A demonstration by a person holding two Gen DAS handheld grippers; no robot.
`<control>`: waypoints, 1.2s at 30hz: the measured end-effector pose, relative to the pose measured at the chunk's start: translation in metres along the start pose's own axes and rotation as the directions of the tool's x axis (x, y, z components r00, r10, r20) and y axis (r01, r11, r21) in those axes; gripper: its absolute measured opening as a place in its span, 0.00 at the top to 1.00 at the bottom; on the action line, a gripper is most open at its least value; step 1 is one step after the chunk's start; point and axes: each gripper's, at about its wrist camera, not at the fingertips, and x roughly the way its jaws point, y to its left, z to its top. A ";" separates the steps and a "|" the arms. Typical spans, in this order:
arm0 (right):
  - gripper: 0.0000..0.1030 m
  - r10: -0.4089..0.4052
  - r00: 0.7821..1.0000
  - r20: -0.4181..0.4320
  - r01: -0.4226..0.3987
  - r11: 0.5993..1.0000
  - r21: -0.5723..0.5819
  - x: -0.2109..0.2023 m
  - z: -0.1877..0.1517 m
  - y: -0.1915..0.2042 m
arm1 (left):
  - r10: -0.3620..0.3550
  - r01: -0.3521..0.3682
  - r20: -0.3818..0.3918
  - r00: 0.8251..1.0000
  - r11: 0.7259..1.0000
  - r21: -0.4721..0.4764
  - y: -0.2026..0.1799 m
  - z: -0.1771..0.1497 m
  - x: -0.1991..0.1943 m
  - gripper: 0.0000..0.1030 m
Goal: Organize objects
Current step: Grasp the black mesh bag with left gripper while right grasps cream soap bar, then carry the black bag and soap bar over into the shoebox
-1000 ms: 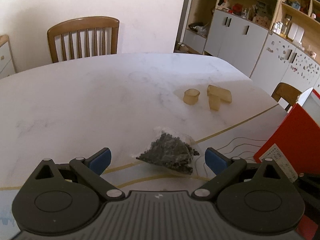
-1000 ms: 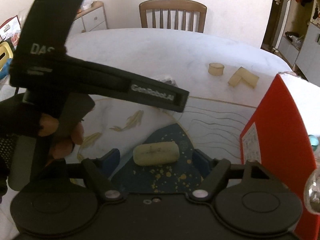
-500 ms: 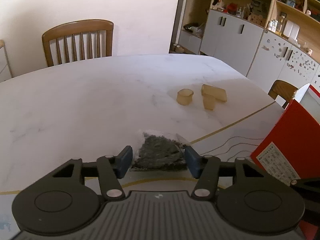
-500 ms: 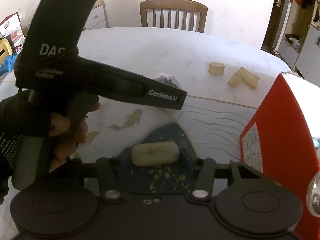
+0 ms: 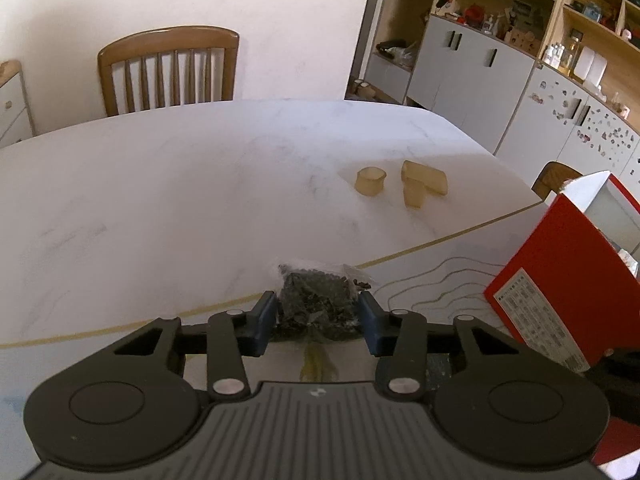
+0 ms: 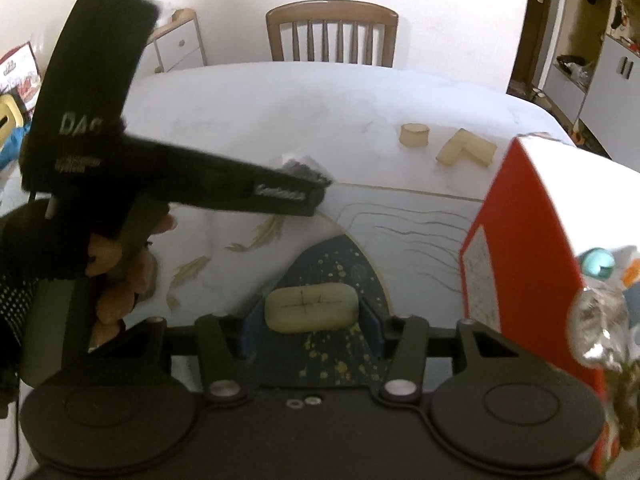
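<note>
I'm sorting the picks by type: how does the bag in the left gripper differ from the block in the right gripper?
The bag is clear plastic stuffed with dark granules, lumpy and crumpled; the block is pale yellowish, smooth and rounded, with crossed pen lines. The bag looks soft, the block firm. Both sit pinched between blue pads, left gripper and right gripper.

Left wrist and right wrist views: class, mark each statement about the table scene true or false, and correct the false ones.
1. The left gripper is shut on the clear bag of dark granules. True; its jaws have just been closing.
2. The right gripper holds a red ball. False: it is shut on the pale oblong block.
3. The red cardboard box stands at the table's right side. True.
4. Three pale translucent pieces lie inside that box. False: the round piece and the L-shaped piece rest on the white marble tabletop.
5. A wooden slat-back chair stands behind the table. True.
</note>
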 end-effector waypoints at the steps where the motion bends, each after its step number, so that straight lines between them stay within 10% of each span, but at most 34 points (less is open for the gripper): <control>1: 0.52 -0.001 1.000 0.002 0.001 1.000 0.007 -0.004 0.000 -0.001 | 0.003 -0.003 -0.001 1.000 1.000 -0.005 0.000 0.000 -0.003 0.58; 36: 0.52 -0.004 0.982 0.189 -0.015 0.995 0.100 -0.159 -0.012 -0.086 | -0.048 0.046 0.037 0.998 0.998 0.051 -0.090 0.020 -0.170 0.58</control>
